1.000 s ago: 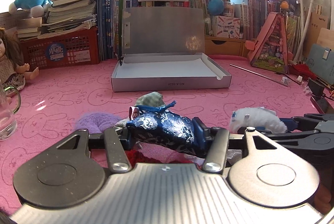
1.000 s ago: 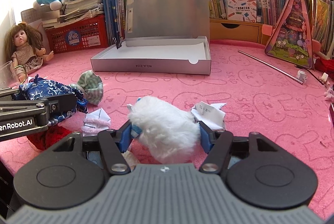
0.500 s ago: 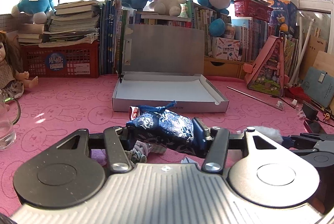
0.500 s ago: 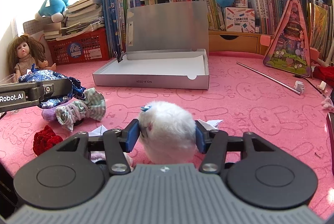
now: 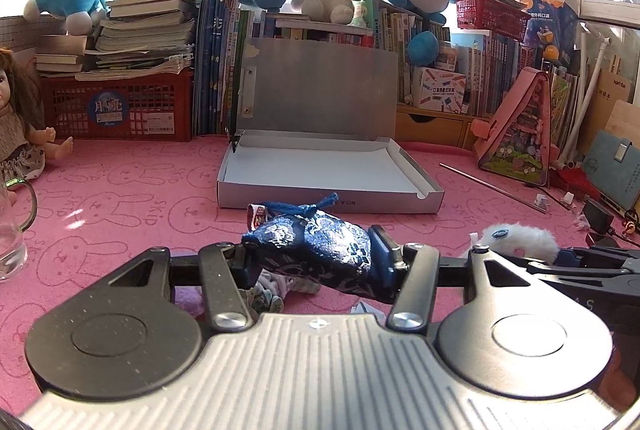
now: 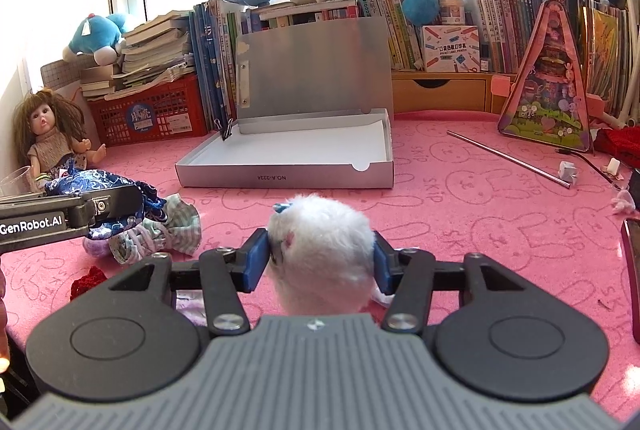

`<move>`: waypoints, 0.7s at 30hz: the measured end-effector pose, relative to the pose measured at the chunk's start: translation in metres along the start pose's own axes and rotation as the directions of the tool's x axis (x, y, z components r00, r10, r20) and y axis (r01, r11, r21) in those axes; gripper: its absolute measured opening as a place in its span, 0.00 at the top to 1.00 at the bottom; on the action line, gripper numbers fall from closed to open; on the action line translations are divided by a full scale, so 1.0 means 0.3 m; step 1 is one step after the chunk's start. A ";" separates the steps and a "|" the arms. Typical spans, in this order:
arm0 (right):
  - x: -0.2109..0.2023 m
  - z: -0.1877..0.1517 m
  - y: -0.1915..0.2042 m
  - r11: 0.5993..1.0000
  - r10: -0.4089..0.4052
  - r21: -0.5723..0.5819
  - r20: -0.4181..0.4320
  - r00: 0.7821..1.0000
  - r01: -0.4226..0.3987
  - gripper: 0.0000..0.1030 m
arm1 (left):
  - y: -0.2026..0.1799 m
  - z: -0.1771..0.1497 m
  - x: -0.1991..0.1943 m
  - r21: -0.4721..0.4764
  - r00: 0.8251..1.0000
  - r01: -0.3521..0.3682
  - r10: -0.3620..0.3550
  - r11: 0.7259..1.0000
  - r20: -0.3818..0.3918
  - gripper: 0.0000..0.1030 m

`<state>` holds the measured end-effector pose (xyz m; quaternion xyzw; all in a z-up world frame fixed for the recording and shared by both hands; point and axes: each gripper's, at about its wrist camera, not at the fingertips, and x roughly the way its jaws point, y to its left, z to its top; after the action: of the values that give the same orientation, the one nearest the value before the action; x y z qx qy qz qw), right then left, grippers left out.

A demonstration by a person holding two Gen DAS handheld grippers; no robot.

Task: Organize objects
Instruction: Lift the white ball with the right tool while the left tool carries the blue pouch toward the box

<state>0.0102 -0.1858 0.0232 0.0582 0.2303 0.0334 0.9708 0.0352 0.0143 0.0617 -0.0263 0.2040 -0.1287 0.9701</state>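
The left gripper point(image 5: 314, 262) is clamped on a dark blue brocade pouch point(image 5: 316, 250), and the right gripper point(image 6: 322, 256) squeezes a white fluffy toy point(image 6: 322, 250) between its blue pads point(image 6: 256, 258); both loads ride above the pink bunny-print mat point(image 6: 460, 213), short of the open grey box point(image 6: 288, 153) that lies ahead with its lid propped upright against the books. The step in hand looks like the carry to that box, and to do it well each gripper should clear the front wall before lowering, come down over the bare white floor of the box rather than its edge, and let go only once the item rests there; the pouch droops at its free end and the toy bulges past the pads, so a low pass could snag either on the rim. Setting them side by side would leave room for what remains on the mat: a checked cloth scrunchie point(image 6: 160, 234), a purple one under it and a red knitted piece point(image 6: 88, 278) near the left gripper. Around the mat stand stacked books, a red crate point(image 5: 120, 107), plush animals on top of the shelf, a doll point(image 6: 50, 133) at the left, a pink triangular case point(image 6: 548, 97), and a thin metal rod point(image 6: 508, 157).
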 end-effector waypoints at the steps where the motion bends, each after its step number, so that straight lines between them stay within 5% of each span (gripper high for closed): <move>1: 0.001 0.003 -0.003 1.000 0.003 0.006 0.000 1.000 -0.003 0.45 | 0.002 0.003 0.005 -0.004 1.000 0.003 -0.003 1.000 -0.002 0.42; 14: 0.091 0.194 -0.137 0.984 0.079 0.156 0.017 0.997 -0.080 0.46 | 0.047 0.151 0.141 -0.021 0.999 0.038 -0.037 0.999 0.027 0.42; 17: 0.145 0.259 -0.181 0.972 0.082 0.220 0.013 0.997 -0.083 0.60 | 0.069 0.204 0.195 -0.044 0.998 0.047 -0.045 0.998 0.035 0.42; 21: 0.246 0.317 -0.252 0.945 0.102 0.315 -0.023 0.995 -0.090 0.65 | 0.086 0.265 0.285 -0.058 0.999 0.046 -0.045 0.997 0.024 0.42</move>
<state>0.1219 -0.2633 0.0651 0.2219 0.2484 0.0448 0.9418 0.1490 0.0169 0.0985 -0.0607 0.1959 -0.1445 0.9680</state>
